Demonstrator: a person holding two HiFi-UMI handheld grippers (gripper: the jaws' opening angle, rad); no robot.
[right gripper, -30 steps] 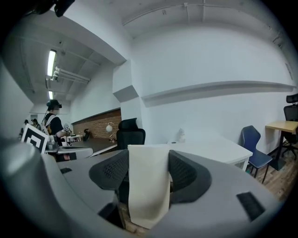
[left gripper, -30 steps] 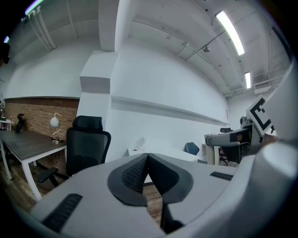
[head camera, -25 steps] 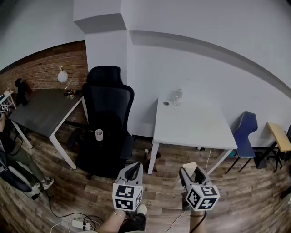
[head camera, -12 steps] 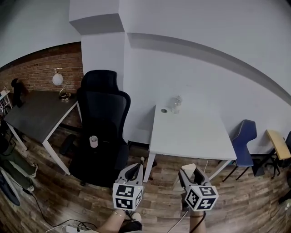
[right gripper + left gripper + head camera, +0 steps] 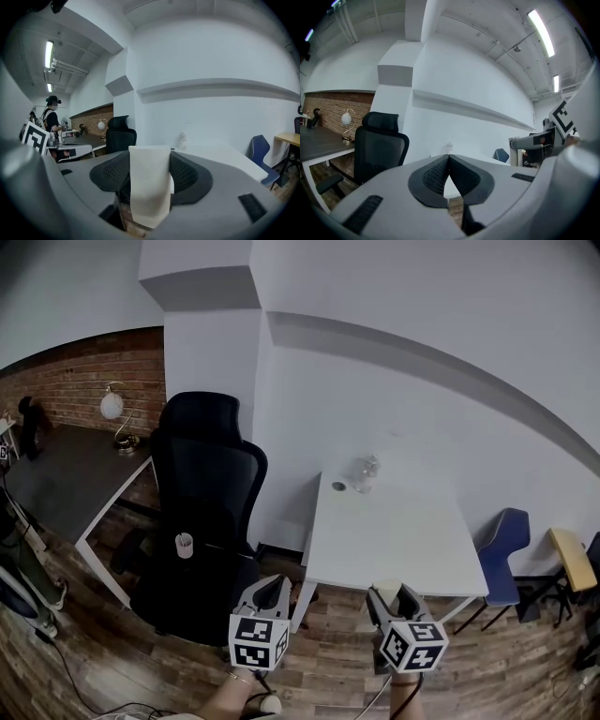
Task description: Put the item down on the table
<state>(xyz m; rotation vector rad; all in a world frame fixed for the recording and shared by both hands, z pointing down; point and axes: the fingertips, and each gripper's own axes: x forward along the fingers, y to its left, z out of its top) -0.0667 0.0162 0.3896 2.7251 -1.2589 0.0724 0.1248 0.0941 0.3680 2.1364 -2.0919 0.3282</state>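
Observation:
My right gripper is shut on a flat cream-white packet, which stands upright between the jaws; in the head view the packet pokes out ahead of the right gripper, just short of the near edge of the white table. The left gripper is shut with nothing in it, its jaws meeting in a line. It hangs over the wooden floor left of the table, shown as the left gripper in the head view.
A clear bottle and a small round lid sit at the table's far edge. A black office chair carrying a small cup stands left of the table. Further left is a dark desk with a lamp. A blue chair stands right.
The view has moved forward toward the white table; both grippers now sit closer to its near edge. The right gripper still holds the packet, the left stays shut.

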